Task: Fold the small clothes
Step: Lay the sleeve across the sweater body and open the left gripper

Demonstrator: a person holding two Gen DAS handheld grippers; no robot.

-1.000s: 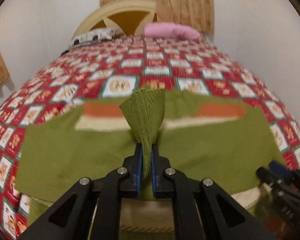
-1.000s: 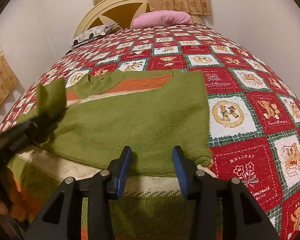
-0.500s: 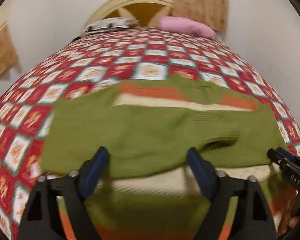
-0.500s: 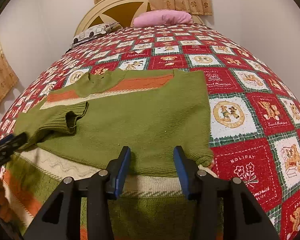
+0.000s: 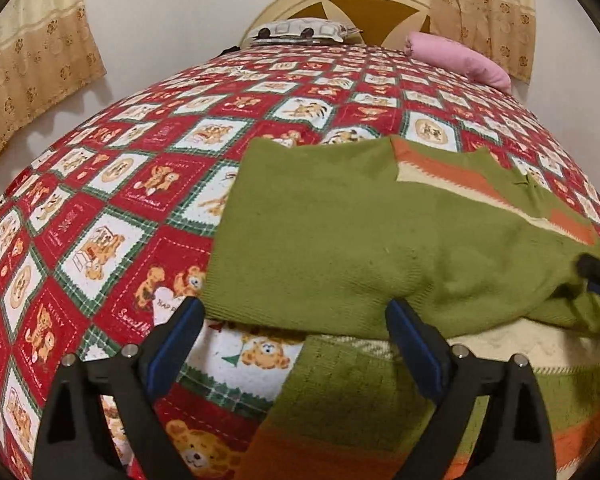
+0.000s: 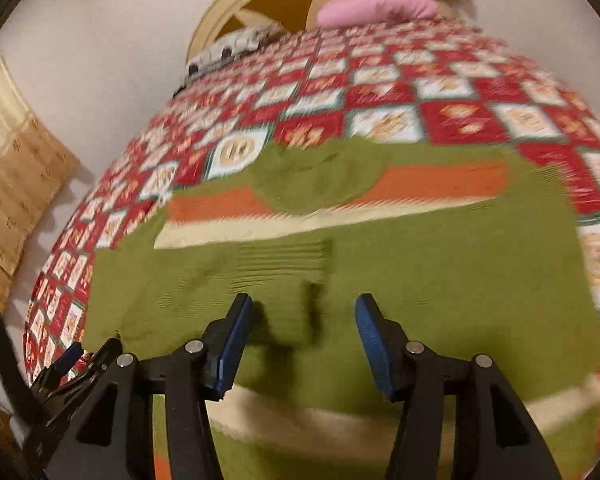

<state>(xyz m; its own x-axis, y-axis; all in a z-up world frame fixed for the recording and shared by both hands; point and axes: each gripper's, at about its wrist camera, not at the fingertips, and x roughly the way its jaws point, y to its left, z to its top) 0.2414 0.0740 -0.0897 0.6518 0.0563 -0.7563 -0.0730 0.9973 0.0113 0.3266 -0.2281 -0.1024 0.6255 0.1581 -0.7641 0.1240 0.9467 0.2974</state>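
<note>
knitted sweater (image 5: pixel 340 236): olive green mostly, with an orange band and a cream zigzag-edged stripe across the chest
quilted bedspread (image 5: pixel 112 200): red and white checks, green plaid borders, little teddy bears printed in
soft pillow (image 5: pixel 456 58): plain pink
gripper pads (image 6: pixel 232 344): blue, set on black arms
curtains (image 5: pixel 28 64): tan, flower-dotted

Both the left gripper (image 5: pixel 296 344) and right gripper (image 6: pixel 304 344) have black frames, silver screws and blue-padded fingers (image 5: pixel 410 344).
</note>
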